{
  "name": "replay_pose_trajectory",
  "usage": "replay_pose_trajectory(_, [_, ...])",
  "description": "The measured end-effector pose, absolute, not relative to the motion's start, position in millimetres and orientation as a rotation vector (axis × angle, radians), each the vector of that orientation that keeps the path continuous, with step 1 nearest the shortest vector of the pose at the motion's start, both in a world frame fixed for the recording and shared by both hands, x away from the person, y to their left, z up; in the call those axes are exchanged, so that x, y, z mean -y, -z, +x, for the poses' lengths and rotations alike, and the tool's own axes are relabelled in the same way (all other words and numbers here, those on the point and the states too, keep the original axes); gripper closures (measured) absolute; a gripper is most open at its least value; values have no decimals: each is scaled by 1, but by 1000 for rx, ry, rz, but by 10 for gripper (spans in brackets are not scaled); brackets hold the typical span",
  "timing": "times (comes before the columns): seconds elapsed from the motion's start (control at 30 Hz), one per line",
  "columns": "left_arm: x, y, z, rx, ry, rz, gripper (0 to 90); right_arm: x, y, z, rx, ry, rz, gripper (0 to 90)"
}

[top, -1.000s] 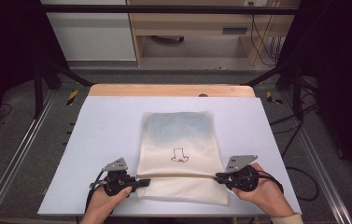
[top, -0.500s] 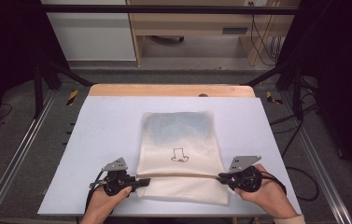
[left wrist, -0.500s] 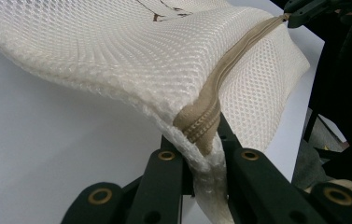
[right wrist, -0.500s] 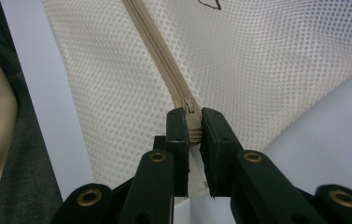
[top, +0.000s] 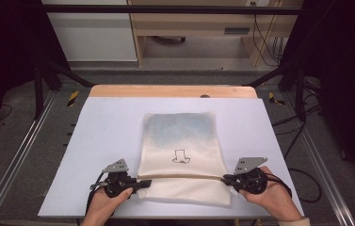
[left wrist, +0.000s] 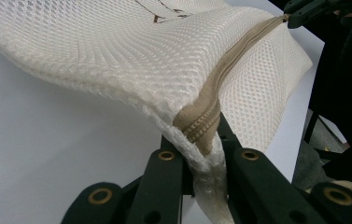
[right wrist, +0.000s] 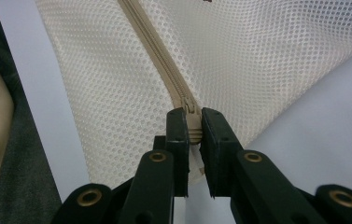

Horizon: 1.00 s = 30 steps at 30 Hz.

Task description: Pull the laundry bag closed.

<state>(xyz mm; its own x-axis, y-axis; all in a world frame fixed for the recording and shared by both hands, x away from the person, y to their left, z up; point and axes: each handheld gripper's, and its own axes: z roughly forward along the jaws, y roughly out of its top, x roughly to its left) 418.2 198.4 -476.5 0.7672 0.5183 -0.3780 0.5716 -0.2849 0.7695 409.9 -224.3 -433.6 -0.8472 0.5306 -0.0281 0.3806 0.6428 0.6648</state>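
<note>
A cream mesh bag (top: 181,141) with a small dark drawing lies flat on the white table (top: 104,132). A tan zipper (top: 180,177) crosses it near the front edge. My left gripper (top: 143,182) is shut on the bag's left edge at the zipper's end (left wrist: 200,123), and lifts that corner a little. My right gripper (top: 224,179) is shut on the zipper's right end (right wrist: 190,116), its jaws pinching the tan tape. In the left gripper view my left gripper (left wrist: 201,144) holds the mesh fold, and the right gripper (left wrist: 304,9) shows far off at the other end.
A wooden strip (top: 170,91) runs along the table's far edge. Metal rails (top: 20,150) flank both sides of the table. Cables trail off the right side (top: 302,179). Cabinets stand beyond the table.
My right hand has edged slightly to the right along the zipper line. The left gripper and the bag have stayed put.
</note>
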Motion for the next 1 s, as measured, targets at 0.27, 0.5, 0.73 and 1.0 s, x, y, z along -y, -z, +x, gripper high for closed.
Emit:
replay_pose_trajectory(0.27, [-198,476,418,-826,64,1944,846,225,438,410,-2647,-987,752,822])
replay_pose_trajectory(0.5, [-198,476,418,-823,65,1944,846,227,438,410,-2644,-983,769,821])
replay_pose_trajectory(0.73, [-198,476,418,-824,65,1942,846,229,439,410,-2647,-978,766,821])
replay_pose_trajectory(1.0, [-198,476,418,-823,63,1943,846,231,440,409,-2648,-976,766,822])
